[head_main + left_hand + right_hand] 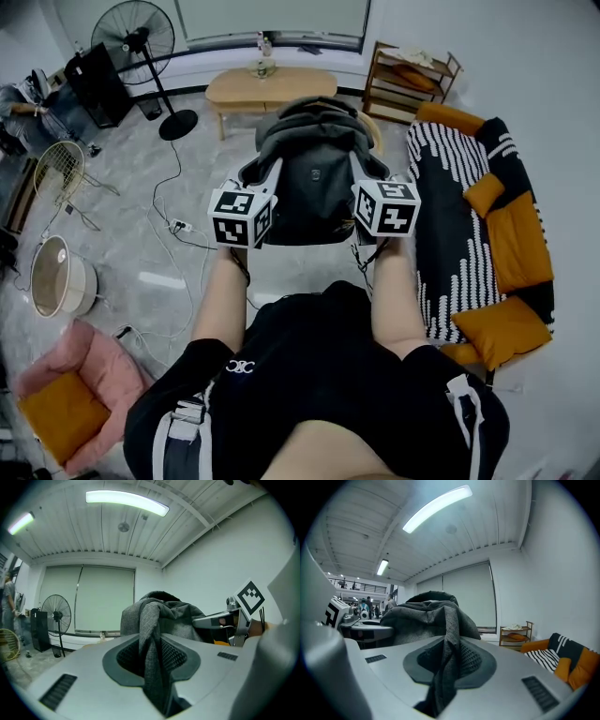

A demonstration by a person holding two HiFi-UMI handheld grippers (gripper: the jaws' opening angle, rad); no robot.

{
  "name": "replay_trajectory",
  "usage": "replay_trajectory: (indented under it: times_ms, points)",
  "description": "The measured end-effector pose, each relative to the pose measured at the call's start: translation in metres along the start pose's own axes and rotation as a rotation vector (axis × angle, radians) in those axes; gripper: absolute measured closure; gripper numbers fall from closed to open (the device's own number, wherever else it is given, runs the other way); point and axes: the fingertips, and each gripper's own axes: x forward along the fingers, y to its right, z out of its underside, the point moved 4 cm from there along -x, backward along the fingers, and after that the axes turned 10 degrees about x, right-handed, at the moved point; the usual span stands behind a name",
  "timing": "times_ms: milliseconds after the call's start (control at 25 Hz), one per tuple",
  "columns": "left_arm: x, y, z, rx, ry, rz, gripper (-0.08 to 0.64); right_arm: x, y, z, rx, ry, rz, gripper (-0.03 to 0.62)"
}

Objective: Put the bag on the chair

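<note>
In the head view I hold a dark grey bag [314, 173] up in front of me with both grippers. My left gripper [269, 176] is shut on the bag's left strap and my right gripper [361, 173] on its right strap. The left gripper view has grey strap fabric [152, 634] pinched between the pads of the left gripper [153, 660], with the bag's body [180, 616] beyond. Likewise, the right gripper [449, 663] clamps a fold of strap [450, 630]. A curved light wooden rim [373, 127], possibly the chair, peeks out behind the bag.
A sofa [520, 234] with a striped blanket and orange cushions stands to the right. A wooden coffee table [234, 89], a standing fan [141, 42] and a small shelf [412, 80] are farther off. Cables [178, 225] trail on the floor; a pink cushion seat [75, 394] is at the lower left.
</note>
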Motion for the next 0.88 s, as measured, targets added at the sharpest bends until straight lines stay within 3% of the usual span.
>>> replay_trajectory:
  times_ms: [240, 440, 880]
  points:
    - [0.004, -0.02, 0.007, 0.0, -0.002, 0.005, 0.46, 0.018, -0.011, 0.004, 0.001, -0.011, 0.009, 0.52]
    - [0.037, -0.049, 0.023, -0.016, -0.017, 0.001, 0.46, 0.067, -0.004, 0.006, 0.002, -0.023, 0.002, 0.52]
    - [0.207, -0.132, 0.047, -0.02, -0.046, -0.01, 0.46, 0.25, 0.071, -0.013, 0.023, -0.043, -0.022, 0.52]
